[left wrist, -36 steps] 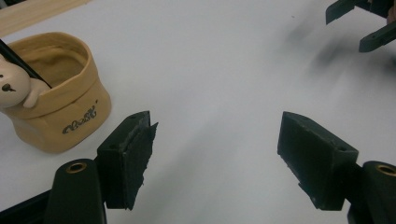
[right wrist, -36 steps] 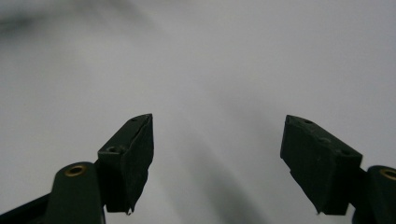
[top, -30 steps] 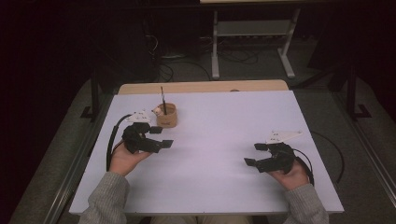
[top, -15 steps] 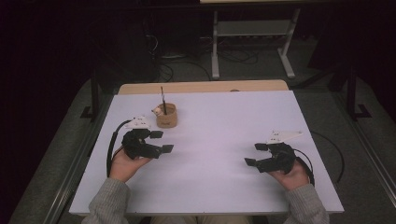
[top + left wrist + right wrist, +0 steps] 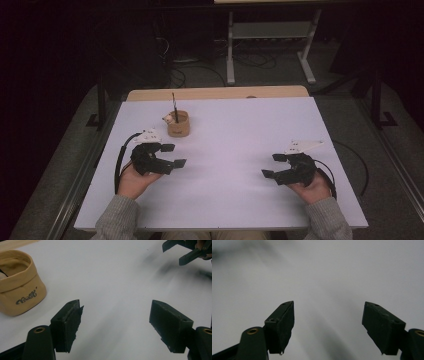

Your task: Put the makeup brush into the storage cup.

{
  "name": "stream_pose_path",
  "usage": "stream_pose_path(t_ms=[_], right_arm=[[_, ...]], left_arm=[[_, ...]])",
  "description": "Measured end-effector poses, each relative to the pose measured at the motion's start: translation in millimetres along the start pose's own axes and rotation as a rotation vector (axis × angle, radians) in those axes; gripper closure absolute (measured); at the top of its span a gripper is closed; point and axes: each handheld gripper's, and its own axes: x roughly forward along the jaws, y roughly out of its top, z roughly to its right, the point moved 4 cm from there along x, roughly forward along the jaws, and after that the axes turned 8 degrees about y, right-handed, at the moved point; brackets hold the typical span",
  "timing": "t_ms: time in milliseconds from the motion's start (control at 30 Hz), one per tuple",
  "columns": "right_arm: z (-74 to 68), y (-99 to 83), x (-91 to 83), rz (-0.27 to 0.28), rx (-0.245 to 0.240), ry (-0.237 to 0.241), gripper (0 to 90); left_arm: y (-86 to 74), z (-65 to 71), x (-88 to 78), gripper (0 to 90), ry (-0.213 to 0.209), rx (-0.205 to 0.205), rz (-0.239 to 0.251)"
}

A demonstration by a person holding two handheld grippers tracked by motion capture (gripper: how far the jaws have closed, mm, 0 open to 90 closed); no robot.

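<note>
A small tan fabric pouch (image 5: 178, 125) with dark lettering stands at the back left of the white table (image 5: 235, 130); a thin dark stick (image 5: 174, 106) rises from it. The same pouch (image 5: 18, 287) sits at the left of the left gripper view. My left gripper (image 5: 174, 155) rests low on the table, just in front of and left of the pouch, jaws open and pointing right with nothing between them (image 5: 115, 322). At the right side my right gripper (image 5: 274, 165) lies open too, pointing left, with bare tabletop between its jaws (image 5: 328, 325).
A wooden strip (image 5: 217, 93) runs along the table's far edge. Behind the table stand a metal-legged frame (image 5: 270, 45) and loose cables on a dark floor. A black cable (image 5: 121, 155) loops from the left gripper, another trails off the right one.
The left hand and gripper have drifted slightly toward the person and to the left. The right gripper has kept still.
</note>
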Motion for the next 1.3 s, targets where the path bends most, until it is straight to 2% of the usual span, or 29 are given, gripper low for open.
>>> stream_pose_path(t_ms=[400,800,1300], right_arm=[[0.0,-0.1,0.0,0.001,-0.001,0.001,24.8],[0.6,-0.5,0.1,-0.001,-0.006,0.002,24.8],[-0.1,-1.3,1.4,-0.005,-0.006,0.005,24.8]], left_arm=[[-4.9,7.1,-0.9,24.3,-0.002,0.011,0.002],[-18.8,7.0,-7.0,24.0,0.004,-0.015,0.010],[-31.6,8.8,-14.2,23.6,0.019,-0.024,0.022]])
